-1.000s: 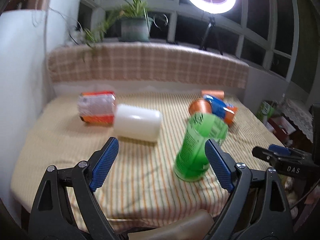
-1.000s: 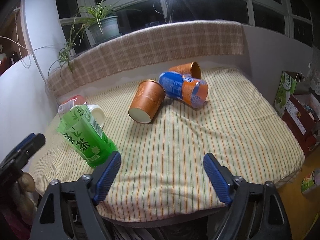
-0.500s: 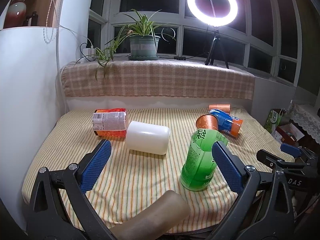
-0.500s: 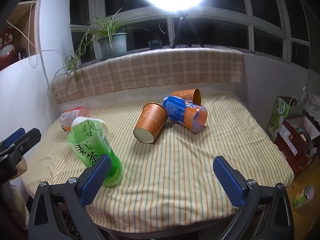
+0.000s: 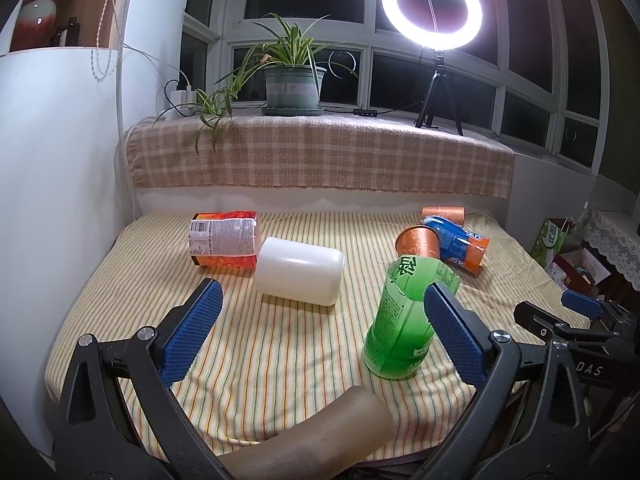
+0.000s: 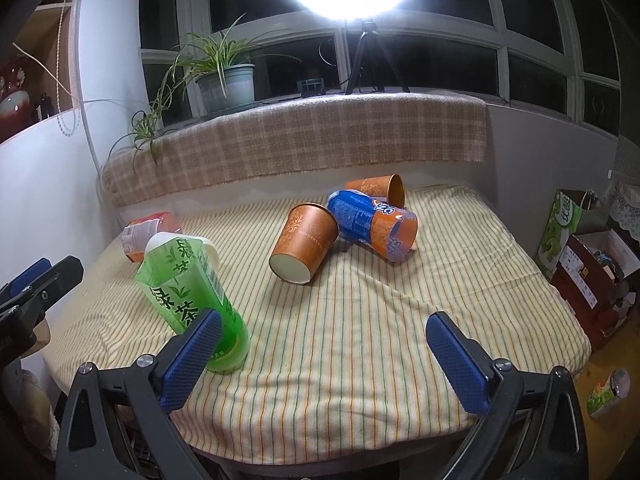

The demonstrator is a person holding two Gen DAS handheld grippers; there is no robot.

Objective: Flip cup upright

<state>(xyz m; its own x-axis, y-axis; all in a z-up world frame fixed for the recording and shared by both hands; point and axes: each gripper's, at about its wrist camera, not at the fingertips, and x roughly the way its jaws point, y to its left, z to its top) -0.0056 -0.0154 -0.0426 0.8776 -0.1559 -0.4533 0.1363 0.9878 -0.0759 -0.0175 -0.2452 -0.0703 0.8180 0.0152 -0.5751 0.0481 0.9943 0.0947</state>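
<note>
**Op:** Striped cloth covers the table (image 6: pixel 360 320), with a plaid-draped sill, a potted plant (image 5: pixel 294 80) and a ring light (image 5: pixel 432 4) behind. From my left camera the green cup (image 5: pixel 404 320) stands near the front edge at about 4 o'clock on the table, mouth up, leaning a little.

**Colleague:** So that one is done?

**Op:** I'd judge it so; it rests on its base, free of both tools. My left gripper (image 5: pixel 324 332) is spread wide and holds nothing; its right pad merely overlaps the cup in view. My right gripper (image 6: pixel 324 360) is equally wide and empty, the cup near its left pad.

**Colleague:** What's left?

**Op:** Plenty lies on its side: the white cup (image 5: pixel 300 272) near centre, the orange-labelled cup (image 5: pixel 224 240) at 10 o'clock, and at 2 o'clock two orange paper cups (image 6: pixel 306 244) (image 6: pixel 378 190) touching the blue-and-orange cup (image 6: pixel 372 224).

**Colleague:** Anything inside them?

**Op:** The far paper cup's mouth shows empty. The near one shows only its base. The rest I can't tell.
</note>
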